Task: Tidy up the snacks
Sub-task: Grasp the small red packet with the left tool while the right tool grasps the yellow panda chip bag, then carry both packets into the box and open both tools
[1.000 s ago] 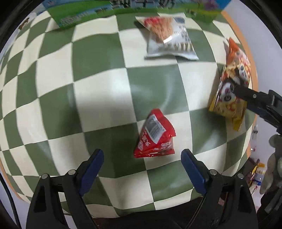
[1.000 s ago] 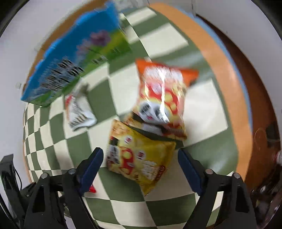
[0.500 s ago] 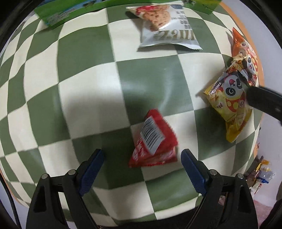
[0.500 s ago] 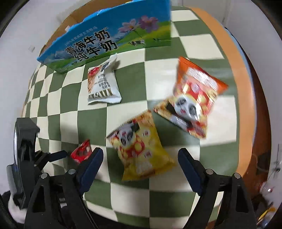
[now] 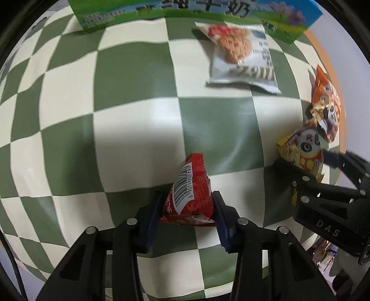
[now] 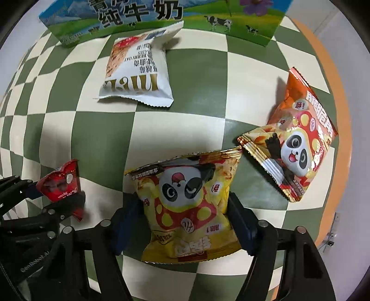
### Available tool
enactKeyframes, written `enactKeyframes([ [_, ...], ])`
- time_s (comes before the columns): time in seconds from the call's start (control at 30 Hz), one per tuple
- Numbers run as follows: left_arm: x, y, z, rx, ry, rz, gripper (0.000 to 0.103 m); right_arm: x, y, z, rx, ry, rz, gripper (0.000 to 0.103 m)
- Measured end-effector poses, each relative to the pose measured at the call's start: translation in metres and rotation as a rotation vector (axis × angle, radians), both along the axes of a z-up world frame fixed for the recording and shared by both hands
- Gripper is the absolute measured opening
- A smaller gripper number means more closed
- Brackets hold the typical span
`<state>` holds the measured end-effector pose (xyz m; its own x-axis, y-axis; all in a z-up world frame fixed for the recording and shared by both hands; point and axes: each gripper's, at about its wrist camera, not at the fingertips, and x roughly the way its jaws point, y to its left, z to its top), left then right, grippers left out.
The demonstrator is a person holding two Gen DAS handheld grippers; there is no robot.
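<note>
My left gripper is shut on a small red snack packet, which rests low over the checkered cloth; the packet also shows in the right wrist view. My right gripper is closed around a yellow panda snack bag, pads touching both its sides. That bag appears at the right of the left wrist view. An orange panda bag lies to its right, overlapping its corner. A white oat-cookie bag lies farther back.
A blue and green milk carton box stands along the far side of the green and cream checkered tablecloth. The table's orange rim curves along the right. The two grippers are close together near the front edge.
Both grippers moved forward and down and closed: the left onto the red packet, the right onto the yellow panda bag. Both were open before.
</note>
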<state>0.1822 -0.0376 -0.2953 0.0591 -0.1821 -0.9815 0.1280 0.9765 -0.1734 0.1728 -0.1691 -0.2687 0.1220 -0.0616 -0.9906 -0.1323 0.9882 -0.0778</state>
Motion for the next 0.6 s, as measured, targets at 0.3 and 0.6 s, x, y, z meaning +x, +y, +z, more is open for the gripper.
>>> enactKeyframes([
  [0.3, 0.011, 0.004, 0.052, -0.023, -0.075, -0.004, 0.040, -0.010, -0.026, 0.028, 0.177, -0.044, -0.152, 0.066],
  [0.6, 0.039, 0.018, 0.121, -0.130, -0.169, 0.016, 0.040, -0.004, -0.029, 0.095, 0.302, -0.145, -0.163, 0.065],
])
